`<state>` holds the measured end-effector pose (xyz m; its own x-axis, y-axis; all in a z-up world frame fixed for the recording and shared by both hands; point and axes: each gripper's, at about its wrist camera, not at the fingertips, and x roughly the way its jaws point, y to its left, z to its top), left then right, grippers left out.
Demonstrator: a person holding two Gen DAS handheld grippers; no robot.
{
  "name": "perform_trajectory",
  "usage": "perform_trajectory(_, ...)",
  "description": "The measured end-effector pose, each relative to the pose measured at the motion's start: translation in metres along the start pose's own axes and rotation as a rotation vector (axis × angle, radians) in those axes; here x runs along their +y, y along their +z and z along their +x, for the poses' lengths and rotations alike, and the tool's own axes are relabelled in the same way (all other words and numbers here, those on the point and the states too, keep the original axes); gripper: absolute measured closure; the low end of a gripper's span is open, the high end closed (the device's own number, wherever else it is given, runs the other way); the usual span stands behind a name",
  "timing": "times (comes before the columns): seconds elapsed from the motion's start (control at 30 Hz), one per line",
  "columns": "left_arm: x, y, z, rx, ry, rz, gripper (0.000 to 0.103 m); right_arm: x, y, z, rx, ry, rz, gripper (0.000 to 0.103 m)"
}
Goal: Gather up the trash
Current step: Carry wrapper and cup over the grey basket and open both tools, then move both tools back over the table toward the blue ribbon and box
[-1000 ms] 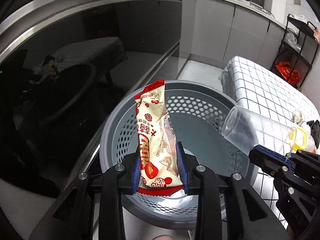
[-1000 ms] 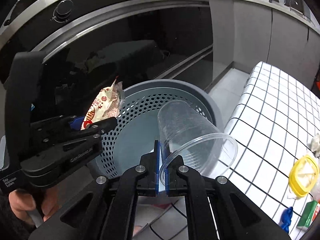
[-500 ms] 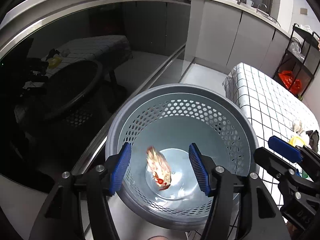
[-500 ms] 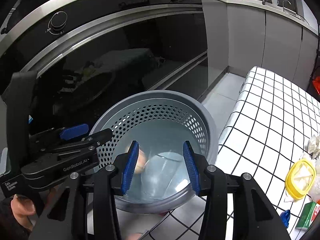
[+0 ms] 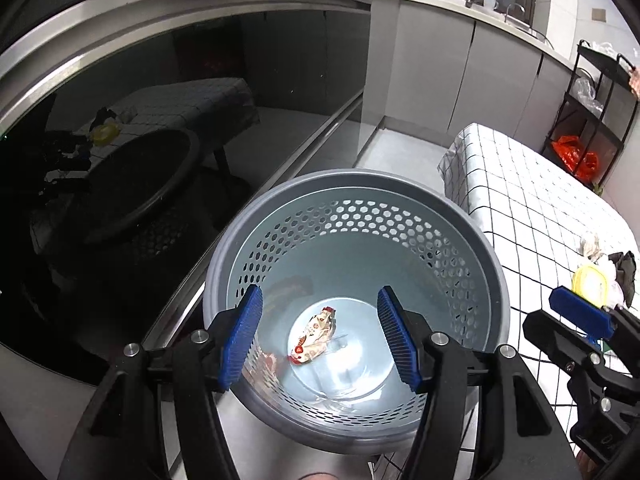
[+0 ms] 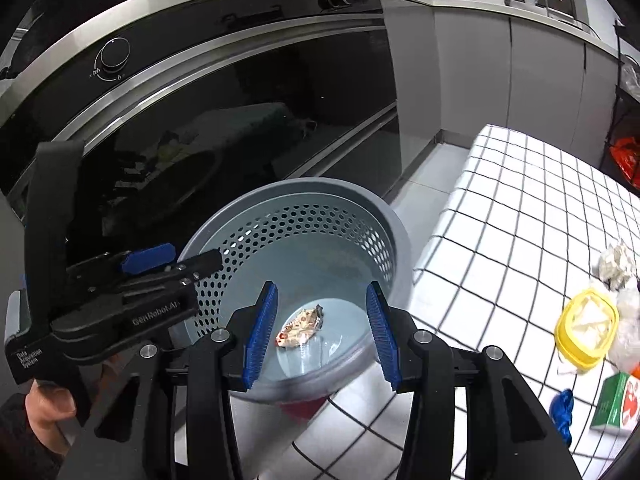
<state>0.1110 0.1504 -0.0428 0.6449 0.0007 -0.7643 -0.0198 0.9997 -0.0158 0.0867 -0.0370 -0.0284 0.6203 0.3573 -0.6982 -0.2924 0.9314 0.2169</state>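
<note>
A grey perforated trash basket (image 5: 472, 236) stands beside the checked table; it also shows in the right wrist view (image 6: 394, 224). A red and white snack wrapper (image 5: 314, 336) lies on its floor, also seen in the right wrist view (image 6: 300, 326). A clear plastic cup (image 5: 344, 364) lies beside the wrapper, faint and hard to outline. My left gripper (image 5: 320, 340) is open and empty above the basket. My right gripper (image 6: 320, 332) is open and empty above the basket too, to the right of the left one (image 6: 160, 264).
A black glass oven front (image 6: 240, 92) stands behind the basket. The checked table (image 6: 520, 208) carries a yellow lid (image 6: 586, 326), crumpled paper (image 6: 616, 264), a green and white carton (image 6: 616, 404) and a blue scrap (image 6: 562, 408). A black rack with an orange bag (image 5: 576, 156) is at far right.
Both grippers opened. The wrapper fell from the left one and the clear cup from the right one into the basket. Both grippers have risen a little since.
</note>
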Motion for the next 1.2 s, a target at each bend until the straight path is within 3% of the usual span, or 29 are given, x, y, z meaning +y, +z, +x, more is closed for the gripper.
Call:
perform_trajectory(0.3,-0.016,-0.007,-0.012,-0.01,-0.041,0.014,0.044,-0.029,-0.033,-0.037,-0.042,-0.059,0.085,0.059)
perform_trajectory(0.47,-0.034,-0.015,-0.022,-0.016,-0.081,0.029,0.044,-0.06,-0.055,-0.074,-0.06,-0.137,0.113,0.058)
perform_trajectory(0.83,-0.095,-0.044,-0.036,-0.02,-0.133,0.101,0.038,-0.149,-0.096,-0.153,-0.089,-0.296,0.218,0.046)
perform_trajectory(1.0,-0.122,-0.05,-0.051,-0.071,-0.148,0.14,0.034,-0.183,-0.114,-0.17,-0.077,-0.347,0.26,0.045)
perform_trajectory(1.2,-0.152,-0.054,-0.054,-0.073,-0.177,0.165,0.032,-0.208,-0.131,-0.176,-0.062,-0.365,0.296,0.038)
